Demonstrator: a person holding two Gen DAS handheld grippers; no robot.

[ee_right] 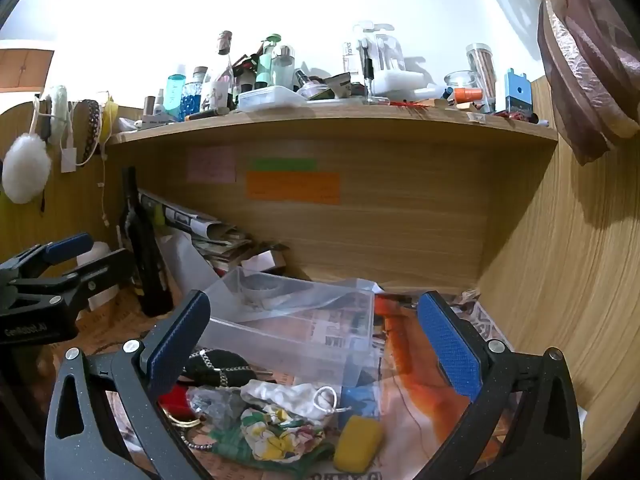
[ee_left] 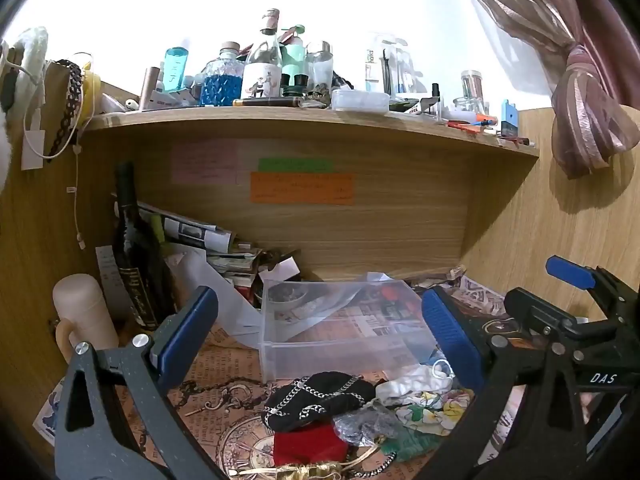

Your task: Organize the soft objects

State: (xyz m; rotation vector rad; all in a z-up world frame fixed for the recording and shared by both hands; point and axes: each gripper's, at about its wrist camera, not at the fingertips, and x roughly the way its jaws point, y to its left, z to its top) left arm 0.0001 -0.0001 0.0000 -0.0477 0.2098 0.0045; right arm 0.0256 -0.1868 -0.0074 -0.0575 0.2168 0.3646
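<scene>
Crosswise, clear bin [ee_left: 340, 344], opening upward

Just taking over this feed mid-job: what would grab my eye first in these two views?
Front and centre, between both open grippers, the left gripper and the right gripper, lies a heap of soft things: a black chain-trimmed pouch, a floral cloth, a yellow sponge. Just behind the heap stands a clear plastic bin. Above, a wooden shelf is crammed with bottles.
</scene>
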